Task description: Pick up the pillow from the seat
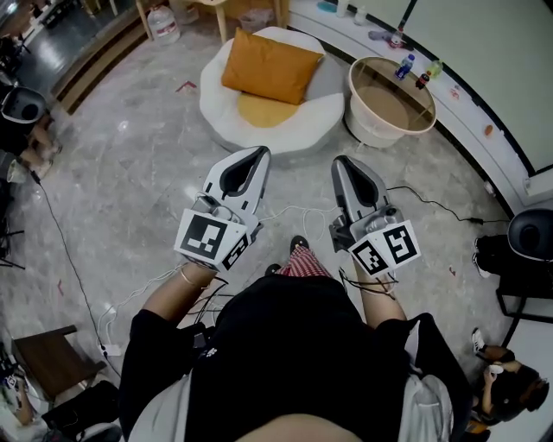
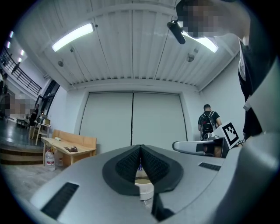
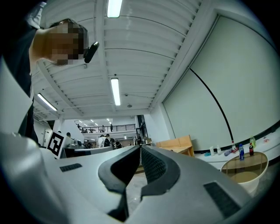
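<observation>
Nothing of the pick-up is done yet: the orange pillow (image 1: pixel 270 65) lies on the white round seat (image 1: pixel 226 121), propped toward the seat's far side, with its near edge over the yellow disc cushion (image 1: pixel 263 110) at the seat's middle. You hold both tools on the near side of the seat, well apart from it and side by side. The left gripper (image 1: pixel 260 153) has its jaws pressed together on nothing, as its own view confirms (image 2: pixel 140 148). The right gripper (image 1: pixel 340 161) is likewise closed and empty (image 3: pixel 140 146). What is left, in my judgement, is the whole job: close in on the seat, spread at least one pair of jaws, pinch the pillow at a corner or edge, and lift it clear. The marble floor (image 1: pixel 147 181) between you and the seat looks bare, so I see nothing blocking a straight approach. Just right of the seat stands a round tub (image 1: pixel 359 95), almost touching the seat's rim, with bottles (image 1: pixel 406 65) on the ledge beyond it, so mind your right tool there. A water jug (image 1: pixel 162 24) sits beyond the seat to its left. A dark cable (image 1: pixel 432 203) trails over the floor on the near side of the seat, to the right, away from your line but worth stepping around.
</observation>
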The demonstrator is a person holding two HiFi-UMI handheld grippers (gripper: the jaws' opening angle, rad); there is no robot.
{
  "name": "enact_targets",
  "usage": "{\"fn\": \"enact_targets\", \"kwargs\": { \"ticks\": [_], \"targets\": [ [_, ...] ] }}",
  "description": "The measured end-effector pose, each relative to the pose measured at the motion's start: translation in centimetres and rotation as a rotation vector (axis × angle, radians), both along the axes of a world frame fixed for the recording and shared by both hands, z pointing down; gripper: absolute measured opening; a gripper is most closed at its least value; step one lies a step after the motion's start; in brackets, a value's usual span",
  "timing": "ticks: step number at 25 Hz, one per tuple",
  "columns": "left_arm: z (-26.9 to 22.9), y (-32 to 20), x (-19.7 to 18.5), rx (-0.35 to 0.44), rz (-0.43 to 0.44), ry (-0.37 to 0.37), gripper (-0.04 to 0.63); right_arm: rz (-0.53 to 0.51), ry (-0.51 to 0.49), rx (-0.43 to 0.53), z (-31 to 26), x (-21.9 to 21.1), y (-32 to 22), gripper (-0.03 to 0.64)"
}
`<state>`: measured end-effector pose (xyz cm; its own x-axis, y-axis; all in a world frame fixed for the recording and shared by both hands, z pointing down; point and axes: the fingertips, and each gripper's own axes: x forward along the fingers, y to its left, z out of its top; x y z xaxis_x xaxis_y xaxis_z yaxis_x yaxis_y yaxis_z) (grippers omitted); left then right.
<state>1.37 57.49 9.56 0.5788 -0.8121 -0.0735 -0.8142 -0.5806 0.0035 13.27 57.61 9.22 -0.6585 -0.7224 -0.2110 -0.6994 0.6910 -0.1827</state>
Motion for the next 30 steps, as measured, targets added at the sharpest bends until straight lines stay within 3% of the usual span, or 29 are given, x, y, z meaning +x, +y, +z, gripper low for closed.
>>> {"fn": "enact_targets", "kwargs": {
  "ticks": [25, 30],
  "targets": [
    [1.4, -12.6, 0.5, -0.025, -0.066, -0.008, 0.008, -0.048, -0.008, -0.009, 1.4, 1.4, -14.0, 0.023],
    [2.0, -14.6, 0.7, -0.068, -0.084, -0.028, 0.009, -0.061, -0.01, -0.014, 1.7, 1.5, -16.3, 0.023]
  ]
}}
